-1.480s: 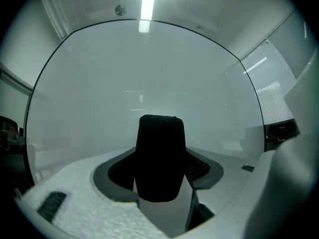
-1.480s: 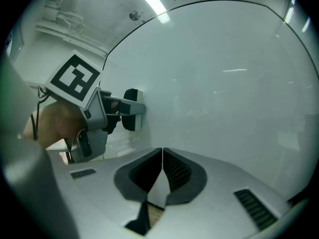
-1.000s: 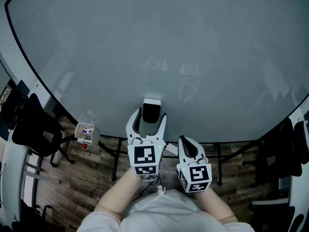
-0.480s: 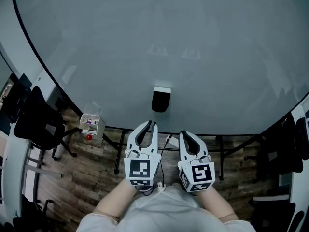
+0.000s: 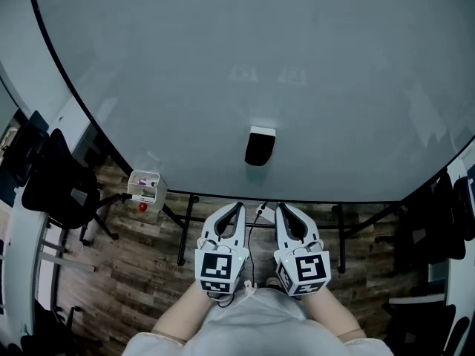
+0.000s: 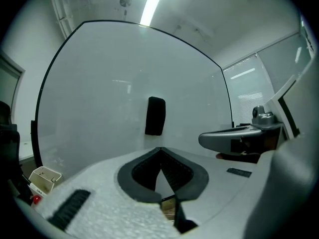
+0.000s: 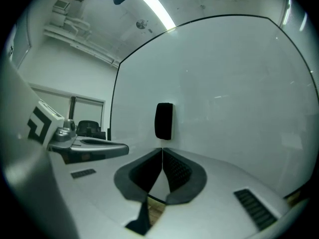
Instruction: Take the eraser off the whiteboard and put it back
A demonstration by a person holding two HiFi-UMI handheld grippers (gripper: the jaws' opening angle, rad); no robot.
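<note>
Left gripper off the eraser, jaws closed empty
Left gripper (image 5: 234, 211) was open around the eraser (image 5: 260, 147) near the lower edge of the whiteboard (image 5: 349, 80); it has pulled back below that edge and is now level with the right gripper (image 5: 283, 211), which also backed off a little. Left jaws have just been closing and now meet with nothing between them. There is now a clear gap between both grippers and the eraser

We take this for an office or meeting room. A large whiteboard (image 5: 260, 65) on a black stand fills the view. Black office chairs (image 5: 56, 184) stand to its left, wood-plank flooring (image 5: 126, 273) runs beneath it, and a ceiling strip light (image 6: 152, 4) glows above it.
</note>
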